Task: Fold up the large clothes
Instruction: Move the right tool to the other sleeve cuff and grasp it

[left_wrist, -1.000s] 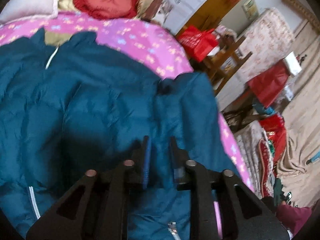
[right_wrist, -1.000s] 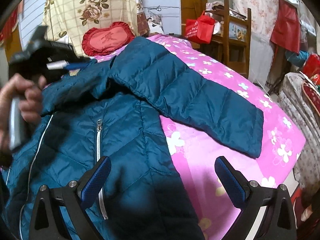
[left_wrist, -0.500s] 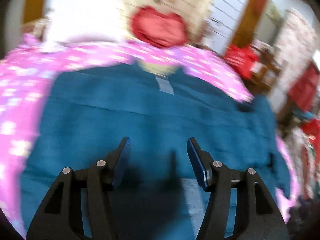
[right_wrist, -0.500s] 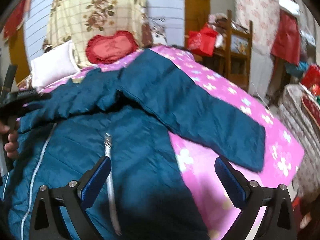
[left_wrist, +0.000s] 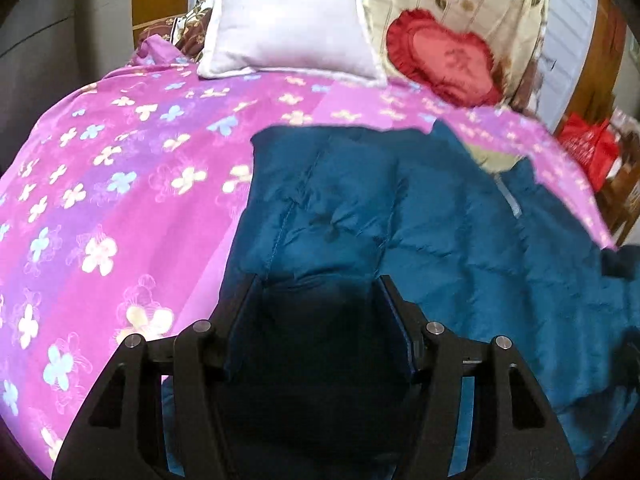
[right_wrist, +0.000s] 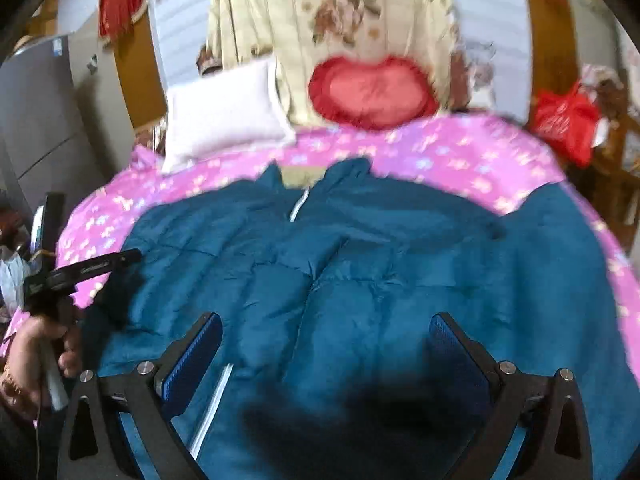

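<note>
Jacket [right_wrist: 360, 280] on bed [left_wrist: 120, 200]: L sleeve folded in, 3 o'clock sleeve pending. L gripper [left_wrist: 320, 300] released astride sleeve; R gripper [right_wrist: 324, 344] released.

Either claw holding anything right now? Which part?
Left claw: open around the jacket sleeve's fold, grip unclear. Right claw: open, empty, above it.

- A home bedroom; a bed [left_wrist: 120, 208] under a pink flowered sheet fills both views
- At 12 o'clock a white pillow [left_wrist: 288, 24], a red heart-shaped cushion [left_wrist: 444, 64] and a rose-patterned cloth [right_wrist: 332, 20]
- At 2 o'clock a red bag [right_wrist: 564, 124] on wooden furniture; at 9 o'clock a grey cabinet [right_wrist: 44, 120]
</note>
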A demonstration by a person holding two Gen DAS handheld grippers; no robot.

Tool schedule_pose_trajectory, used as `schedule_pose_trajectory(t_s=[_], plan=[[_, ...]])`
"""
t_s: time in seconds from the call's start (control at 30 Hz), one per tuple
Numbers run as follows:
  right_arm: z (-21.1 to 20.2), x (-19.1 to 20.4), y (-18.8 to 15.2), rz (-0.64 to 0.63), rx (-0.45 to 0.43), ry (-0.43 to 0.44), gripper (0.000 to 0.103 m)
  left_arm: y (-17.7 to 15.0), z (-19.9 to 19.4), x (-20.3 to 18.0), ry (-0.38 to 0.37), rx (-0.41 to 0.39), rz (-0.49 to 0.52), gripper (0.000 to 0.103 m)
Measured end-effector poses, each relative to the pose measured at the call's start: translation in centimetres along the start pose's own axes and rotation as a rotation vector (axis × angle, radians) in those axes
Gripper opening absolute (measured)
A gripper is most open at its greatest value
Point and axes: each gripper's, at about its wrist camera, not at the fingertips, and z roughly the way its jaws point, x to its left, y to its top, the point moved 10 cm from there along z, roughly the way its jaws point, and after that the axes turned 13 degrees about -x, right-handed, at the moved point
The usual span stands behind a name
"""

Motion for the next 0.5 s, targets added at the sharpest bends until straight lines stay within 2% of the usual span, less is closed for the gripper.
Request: schedule_pose_trajectory(t_s=[0.07, 0.1, 0.13, 0.2, 0.27, 0.37, 0.5], plan=[[2.2, -2.3, -1.8, 0.005, 0.07, -0.027, 0.102, -0.3, 0.4, 0.0, 0.007, -0.003, -0.002, 0.06], [3.0, -3.5, -2.4, -0.032, 0.096, -0.081, 0.098, -0.4, 0.5, -0.2, 0.002, 0.0, -0.004, 0.061], [3.5, -4.6, -2.9, -0.043, 0.116, -0.097, 0.098, -0.6, 0.5, -0.4, -0.005, 0.002, -0.006, 0.061], [3.7, -6.1, -3.0, 0.03, 0.13, -0.068, 0.097, -1.0, 0.1, -0.3, 0.007, -0.006, -0.023, 0.061], [4.1, -7.0, -2.9, 0.003, 0.139, -0.086, 0.097, -1.2, -0.5, 0.0, 0.008, -0.017, -0.058, 0.061], [4.4, -6.9, -3.2, -0.018, 0.156, -0.062, 0.099, -1.3, -0.5, 0.8, 0.009, -0.015, -0.104, 0.061], [3.6, -6.8, -2.9, -0.035, 0.165, -0.084, 0.099, -1.4, -0.5, 1.1, 0.031, -0.009, -0.094, 0.061]])
